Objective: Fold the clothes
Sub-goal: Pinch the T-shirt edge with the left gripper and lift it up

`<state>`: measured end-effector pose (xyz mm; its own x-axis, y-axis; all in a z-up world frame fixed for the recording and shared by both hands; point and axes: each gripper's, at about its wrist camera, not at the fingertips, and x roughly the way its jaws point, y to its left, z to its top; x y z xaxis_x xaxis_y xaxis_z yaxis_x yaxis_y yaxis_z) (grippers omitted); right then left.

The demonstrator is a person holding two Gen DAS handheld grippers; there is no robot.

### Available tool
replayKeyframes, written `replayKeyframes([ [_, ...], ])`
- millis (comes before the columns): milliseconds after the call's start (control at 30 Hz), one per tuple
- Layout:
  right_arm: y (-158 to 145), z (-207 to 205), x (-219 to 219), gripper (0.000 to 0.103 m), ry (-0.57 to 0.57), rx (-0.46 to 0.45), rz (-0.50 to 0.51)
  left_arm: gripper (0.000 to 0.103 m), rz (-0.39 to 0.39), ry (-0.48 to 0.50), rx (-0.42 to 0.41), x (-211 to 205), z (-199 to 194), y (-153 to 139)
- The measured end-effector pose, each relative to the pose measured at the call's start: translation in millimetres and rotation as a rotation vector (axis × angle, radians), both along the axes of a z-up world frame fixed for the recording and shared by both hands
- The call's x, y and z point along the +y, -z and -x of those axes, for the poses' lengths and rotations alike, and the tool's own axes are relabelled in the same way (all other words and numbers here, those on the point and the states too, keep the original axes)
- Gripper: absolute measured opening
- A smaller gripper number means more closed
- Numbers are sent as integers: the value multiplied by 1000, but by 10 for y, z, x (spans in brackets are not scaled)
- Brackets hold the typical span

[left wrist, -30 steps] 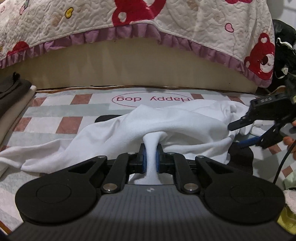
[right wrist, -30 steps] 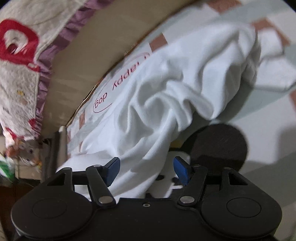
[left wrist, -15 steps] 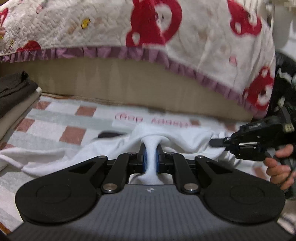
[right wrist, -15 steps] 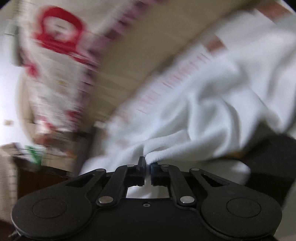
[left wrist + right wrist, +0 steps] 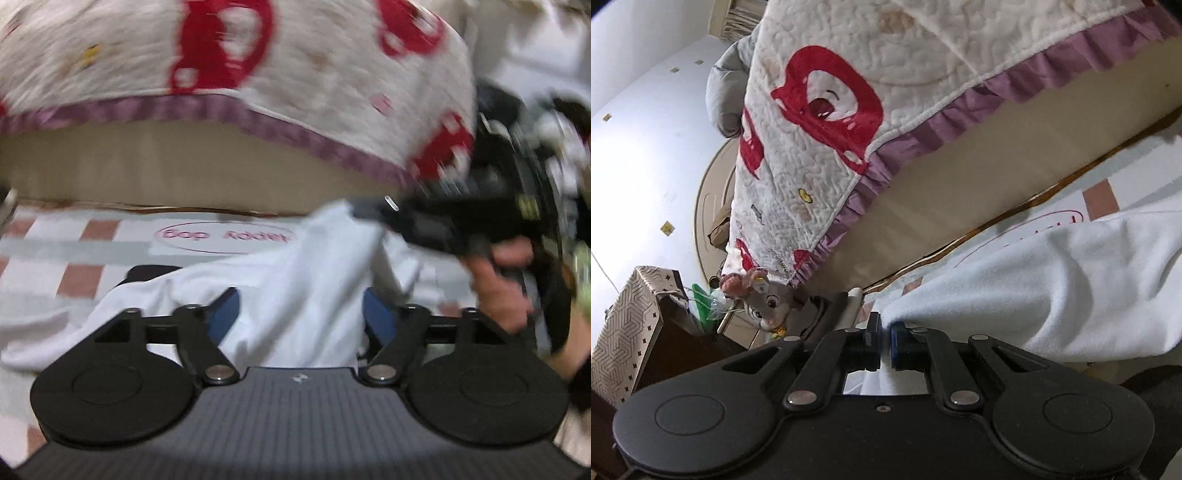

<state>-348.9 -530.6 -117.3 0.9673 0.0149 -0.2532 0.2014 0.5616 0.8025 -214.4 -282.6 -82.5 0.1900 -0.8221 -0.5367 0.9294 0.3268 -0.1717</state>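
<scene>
A white garment (image 5: 295, 280) lies crumpled on the checked mat (image 5: 74, 273), one corner pulled up to the right. My left gripper (image 5: 301, 314) is opening; its blue pads stand wide apart and the white cloth lies loose between them without being pressed. In the left wrist view my right gripper (image 5: 364, 212), held by a hand (image 5: 498, 284), lifts the garment's raised corner. The right wrist view shows my right gripper (image 5: 886, 334) shut on a pinch of the white garment (image 5: 1052, 295), which drapes off to the right.
A bed with a cream quilt (image 5: 221, 55) bearing red bears and a purple frill runs along the back; its tan base (image 5: 184, 166) meets the mat. A plush toy (image 5: 764, 302), a patterned box (image 5: 628, 325) and dark furniture stand beyond the bed's end.
My left gripper has let go of the cloth fold and its jaws have spread wide. My right gripper closed on the garment and lifted its corner upward.
</scene>
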Motion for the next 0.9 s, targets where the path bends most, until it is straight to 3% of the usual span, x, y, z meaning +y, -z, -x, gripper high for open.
replayKeyframes([
  [133,-5,19,12,8,-81,-106,-41,86,-60,59,-19,-217,245,189],
  [233,-75,27,74,8,-171,-229,-65,97,-121,-8,-73,-391,296,407],
  [300,-151,19,140,7,-215,-278,-46,95,-174,-71,-136,-507,252,526],
  [367,-205,20,183,8,-235,-293,-7,53,-188,-100,-171,-542,188,541],
  [400,-216,36,189,7,-228,-291,5,15,-200,-130,-177,-539,139,506],
  [433,-217,44,177,7,-217,-288,6,13,-202,-167,-177,-508,74,445],
  [533,-230,86,123,8,-139,-232,36,13,-150,-288,-189,-301,-143,161],
  [667,-235,86,84,13,-43,-91,99,13,-62,-456,-298,36,-392,-309],
  [767,-238,-9,179,30,18,94,222,13,0,-539,-349,260,-531,-544],
  [800,-235,-34,230,43,39,161,278,13,15,-552,-360,338,-575,-592],
  [900,-226,-47,425,49,55,336,432,13,46,-584,-365,510,-664,-639],
])
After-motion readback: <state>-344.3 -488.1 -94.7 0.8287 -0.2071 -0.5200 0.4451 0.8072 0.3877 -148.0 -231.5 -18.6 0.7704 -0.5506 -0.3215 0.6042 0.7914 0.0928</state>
